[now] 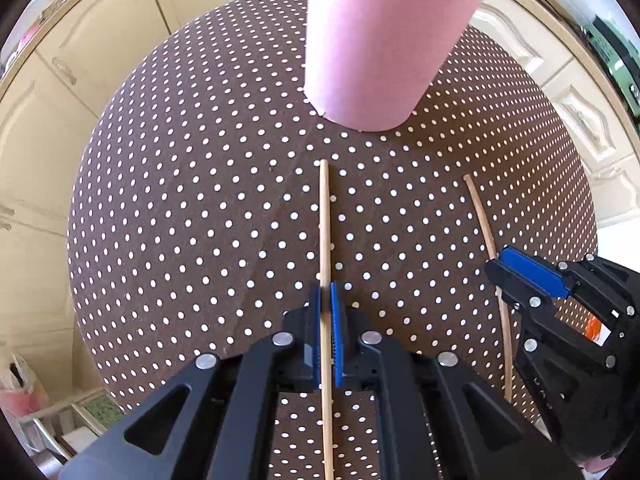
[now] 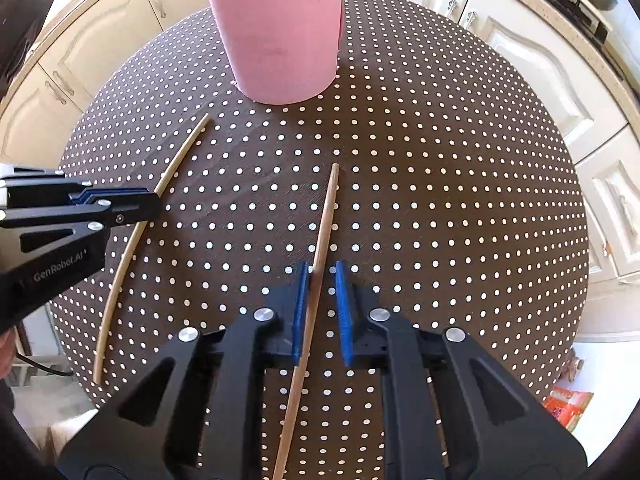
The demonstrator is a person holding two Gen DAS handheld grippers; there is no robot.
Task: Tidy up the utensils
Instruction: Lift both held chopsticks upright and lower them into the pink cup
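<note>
We are at the pick-up step: two wooden chopsticks lie on the dotted table [image 2: 460,184], and each tool has one between its blue pads. The left tool [image 1: 329,300] is pressed together on the left chopstick [image 1: 325,220], pinching it near its middle. The right tool [image 2: 322,280] straddles the right chopstick [image 2: 326,220] with its pads slightly apart; the stick rests against the left pad, a gap shows on the other side, so we judge that grip unfinished. Next, the right tool should finish closing, then both sticks must be lifted, tipped upright and dropped into the pink cup [image 2: 280,40], which stands at the far side of the table and already holds wooden sticks. The path looks free; the two tools work close together and could knock one another
</note>
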